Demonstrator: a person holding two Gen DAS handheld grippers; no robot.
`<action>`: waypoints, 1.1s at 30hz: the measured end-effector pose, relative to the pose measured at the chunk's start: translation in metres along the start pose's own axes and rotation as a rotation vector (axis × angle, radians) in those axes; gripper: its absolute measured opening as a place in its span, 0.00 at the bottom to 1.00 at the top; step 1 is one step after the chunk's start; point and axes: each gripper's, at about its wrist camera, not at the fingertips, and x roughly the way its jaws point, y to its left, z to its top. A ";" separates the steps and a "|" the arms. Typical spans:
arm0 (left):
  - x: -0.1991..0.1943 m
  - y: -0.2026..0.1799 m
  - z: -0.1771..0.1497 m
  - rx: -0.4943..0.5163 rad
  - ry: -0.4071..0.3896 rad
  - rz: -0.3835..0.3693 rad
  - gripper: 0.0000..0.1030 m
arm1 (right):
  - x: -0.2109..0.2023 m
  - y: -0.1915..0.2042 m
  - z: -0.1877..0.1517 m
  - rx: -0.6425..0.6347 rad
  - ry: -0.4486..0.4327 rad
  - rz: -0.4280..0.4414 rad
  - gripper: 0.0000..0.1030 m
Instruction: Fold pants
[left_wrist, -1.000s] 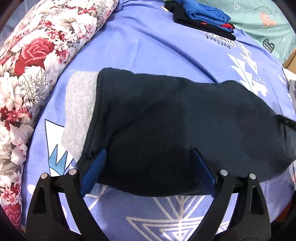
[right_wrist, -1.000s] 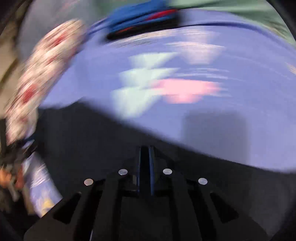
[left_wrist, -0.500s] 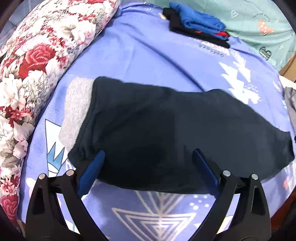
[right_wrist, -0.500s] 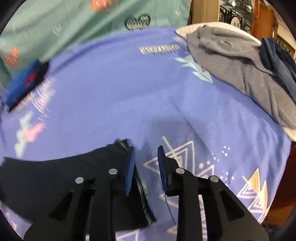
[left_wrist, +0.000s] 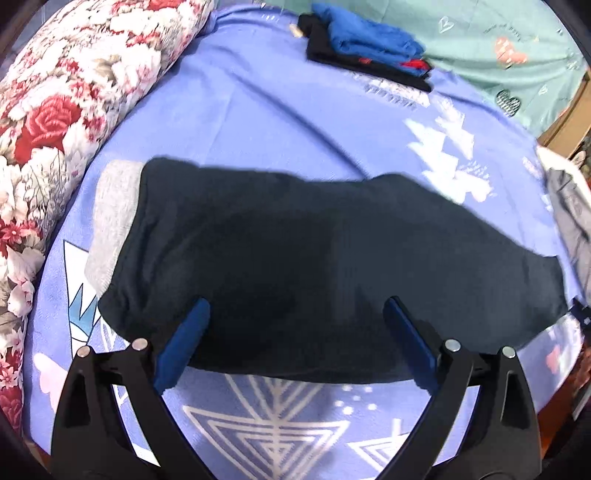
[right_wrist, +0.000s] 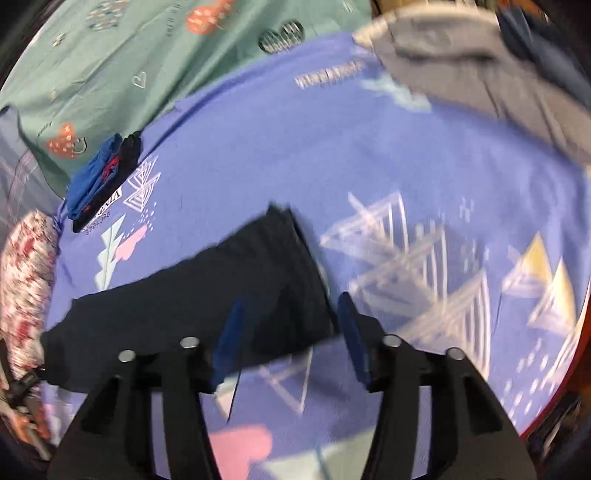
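A floral quilt (left_wrist: 66, 96) rolls along the left side of the bed, and beside it a pair of dark pants (left_wrist: 314, 266) lies folded lengthwise across the blue patterned bedspread (left_wrist: 295, 110), grey waistband (left_wrist: 114, 214) toward the quilt and leg ends running off to the right. The left gripper (left_wrist: 295, 332) hangs over the near edge of the garment with its blue-padded tongs spread wide, one pad above the hip area and the other near mid-leg, closed on nothing. In the right wrist view the right gripper (right_wrist: 288, 332) hovers above the cuff end (right_wrist: 291, 273) of the pants, tongs also parted and empty, though that picture is blurred and fine detail is lost.

The cloth looks like soft, thick knit: light, limp, with no stiffness to carry a fold by itself, so it would likely sag and slide out of line if lifted by a single point. The doubled layers could separate if only the top one is pinched. The sensible holds appear to be the two near corners, the waistband edge for the left and the cuff hem for the right, each taken through all layers so the length can be brought over evenly.

Farther back, a folded stack of blue and black clothes (left_wrist: 369, 48) sits near a green sheet (left_wrist: 498, 37), and grey garments (right_wrist: 461, 85) lie heaped at the far right.
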 end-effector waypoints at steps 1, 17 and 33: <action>-0.004 -0.005 0.001 0.011 -0.013 -0.016 0.93 | -0.001 -0.004 -0.003 0.032 0.013 0.007 0.55; 0.040 -0.047 -0.015 0.127 0.095 0.030 0.94 | 0.029 -0.013 -0.002 0.235 0.058 0.161 0.62; 0.032 -0.037 -0.014 0.099 0.088 -0.022 0.94 | 0.038 -0.002 0.002 0.264 -0.007 0.174 0.19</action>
